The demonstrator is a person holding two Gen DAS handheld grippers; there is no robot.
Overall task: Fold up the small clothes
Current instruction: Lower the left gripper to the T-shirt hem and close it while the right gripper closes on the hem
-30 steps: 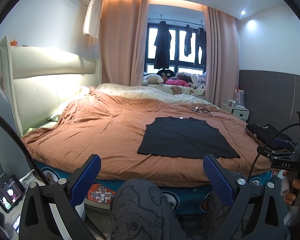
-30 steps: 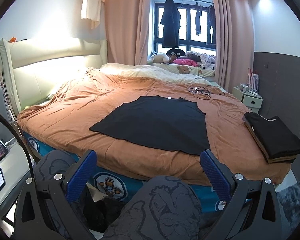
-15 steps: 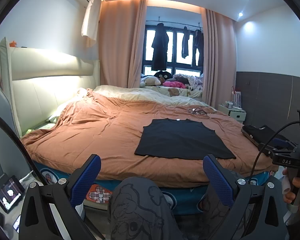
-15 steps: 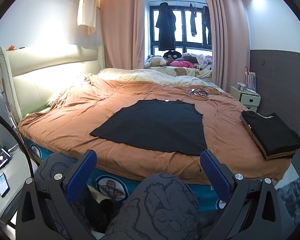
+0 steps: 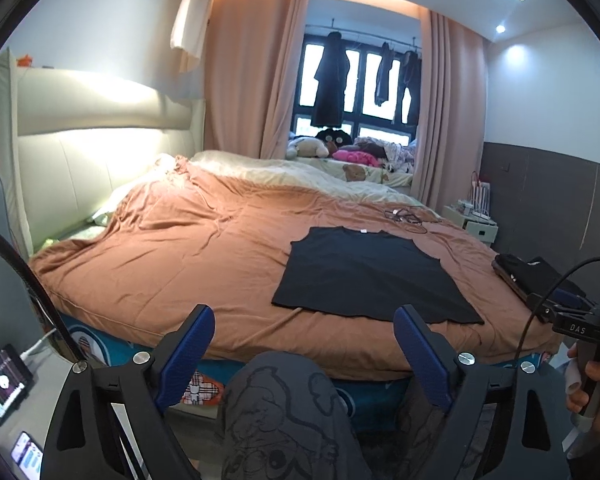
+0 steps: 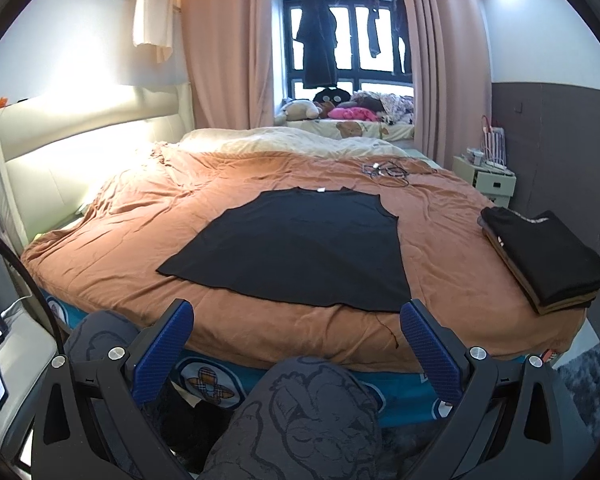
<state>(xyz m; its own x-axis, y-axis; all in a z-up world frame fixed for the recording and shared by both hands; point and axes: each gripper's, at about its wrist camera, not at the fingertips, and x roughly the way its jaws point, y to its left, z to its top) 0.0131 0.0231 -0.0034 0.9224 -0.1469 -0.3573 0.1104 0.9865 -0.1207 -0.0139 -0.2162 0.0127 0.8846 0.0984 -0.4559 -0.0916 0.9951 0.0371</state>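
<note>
A black sleeveless top (image 5: 370,274) lies spread flat on the orange bed cover (image 5: 188,256), neck toward the window; it also shows in the right wrist view (image 6: 300,248). My left gripper (image 5: 303,354) is open and empty, held off the bed's near edge, short of the top. My right gripper (image 6: 296,350) is open and empty, also off the near edge, in front of the top's hem. The right gripper's body shows at the right of the left wrist view (image 5: 580,320).
A stack of folded dark clothes (image 6: 544,256) sits at the bed's right edge. A tangle of cables (image 6: 386,170) lies beyond the top. My knees (image 6: 312,412) are below the grippers. A side table with phones (image 5: 8,408) stands at left, a nightstand (image 6: 486,176) at right.
Both grippers have risen a little and tilted, so the bed and top sit slightly lower and nearer in view. The top has not moved. Both stay open.
</note>
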